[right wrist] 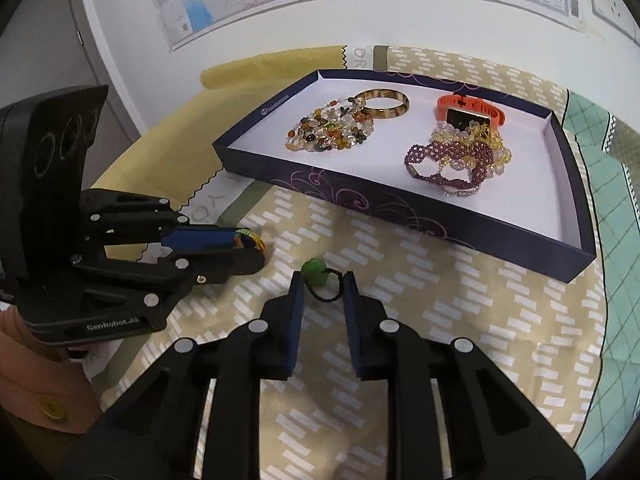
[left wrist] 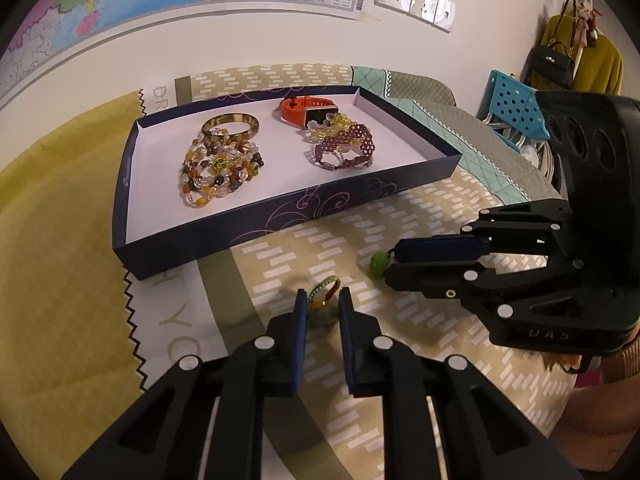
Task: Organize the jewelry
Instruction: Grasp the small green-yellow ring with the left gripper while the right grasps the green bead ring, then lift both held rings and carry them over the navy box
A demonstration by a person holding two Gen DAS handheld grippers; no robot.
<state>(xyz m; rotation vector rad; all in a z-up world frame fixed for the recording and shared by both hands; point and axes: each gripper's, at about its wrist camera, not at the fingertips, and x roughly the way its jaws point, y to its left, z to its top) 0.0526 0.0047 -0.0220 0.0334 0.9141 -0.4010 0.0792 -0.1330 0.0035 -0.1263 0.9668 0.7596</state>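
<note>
A dark blue tray lies on the bedspread. It holds a pile of mixed stone bead bracelets, an amber bangle, an orange smartwatch and purple and yellow beaded bracelets. My left gripper is open around a small green-and-yellow woven ring on the cloth. My right gripper is open around a green bead on a black cord.
The beige patterned bedspread meets a yellow cloth at the left and a teal quilt at the right. A map hangs on the wall behind. A blue basket and hanging bags stand at the far right.
</note>
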